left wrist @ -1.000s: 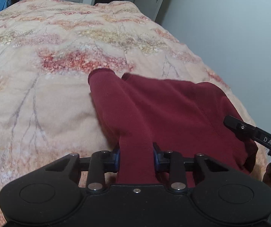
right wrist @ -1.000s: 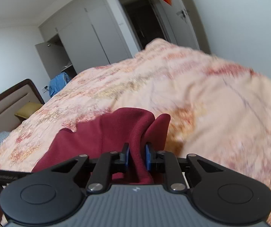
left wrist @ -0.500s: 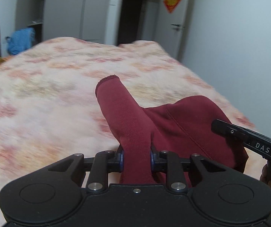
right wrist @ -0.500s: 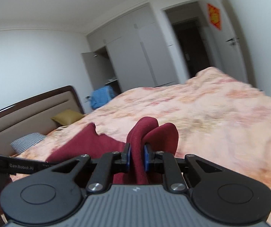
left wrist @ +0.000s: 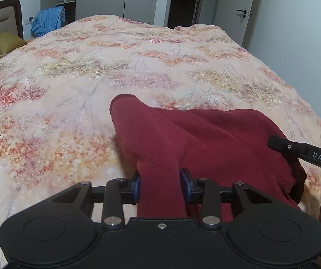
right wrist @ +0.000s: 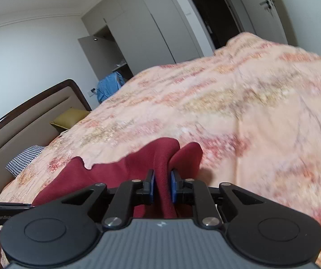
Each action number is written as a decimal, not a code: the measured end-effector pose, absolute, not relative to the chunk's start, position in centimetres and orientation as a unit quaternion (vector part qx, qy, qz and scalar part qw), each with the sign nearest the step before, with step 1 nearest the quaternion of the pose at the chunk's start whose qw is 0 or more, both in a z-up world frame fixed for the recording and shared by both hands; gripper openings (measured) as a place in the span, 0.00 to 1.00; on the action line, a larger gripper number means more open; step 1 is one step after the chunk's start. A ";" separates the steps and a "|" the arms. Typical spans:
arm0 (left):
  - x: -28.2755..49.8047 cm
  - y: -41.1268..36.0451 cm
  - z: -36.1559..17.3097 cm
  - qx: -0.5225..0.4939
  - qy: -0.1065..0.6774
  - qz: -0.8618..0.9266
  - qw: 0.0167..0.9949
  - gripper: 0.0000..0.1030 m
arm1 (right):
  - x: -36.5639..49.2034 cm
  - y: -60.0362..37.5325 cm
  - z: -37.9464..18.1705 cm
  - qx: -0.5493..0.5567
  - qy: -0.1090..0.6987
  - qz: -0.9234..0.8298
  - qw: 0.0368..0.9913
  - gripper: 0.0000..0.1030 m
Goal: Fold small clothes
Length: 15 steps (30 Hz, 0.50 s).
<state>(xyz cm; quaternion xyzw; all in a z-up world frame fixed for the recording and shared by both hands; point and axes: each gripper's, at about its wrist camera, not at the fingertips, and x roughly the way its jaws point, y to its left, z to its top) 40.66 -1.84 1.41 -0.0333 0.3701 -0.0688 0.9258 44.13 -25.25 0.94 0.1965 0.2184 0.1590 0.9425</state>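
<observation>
Both grippers have dropped back toward the bed (left wrist: 75, 94) since half a second ago, carrying the red garment (left wrist: 205, 139) down with them. Left gripper (left wrist: 160, 186) is clamped on a thick band of it, right gripper (right wrist: 162, 186) pinches a thinner fold; the garment hangs between them, its far end on the quilt. Uneven pulling could slip the thin fold out or skew the crease. Right of the garment the bed edge is near; open quilt lies ahead and left

Floral bedspread (left wrist: 120, 71), mustard pillow (left wrist: 2, 43), checked pillow (right wrist: 24, 158), blue garment (left wrist: 48, 21), white wardrobe (right wrist: 147, 31)
</observation>
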 end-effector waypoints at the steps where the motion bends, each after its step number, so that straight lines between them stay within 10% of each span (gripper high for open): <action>1: 40.7 -2.1 1.3 -0.029 0.370 -0.068 0.926 0.40 | 44.0 -25.3 0.7 0.196 0.220 0.157 0.942 0.17; 7: 40.6 -2.5 1.4 -0.019 0.374 -0.058 0.925 0.60 | 43.3 -25.3 0.7 0.187 0.222 0.148 0.945 0.25; 15: 38.3 -2.8 3.4 -0.003 0.347 -0.038 0.937 0.88 | 40.8 -24.9 2.4 0.156 0.199 0.138 0.958 0.64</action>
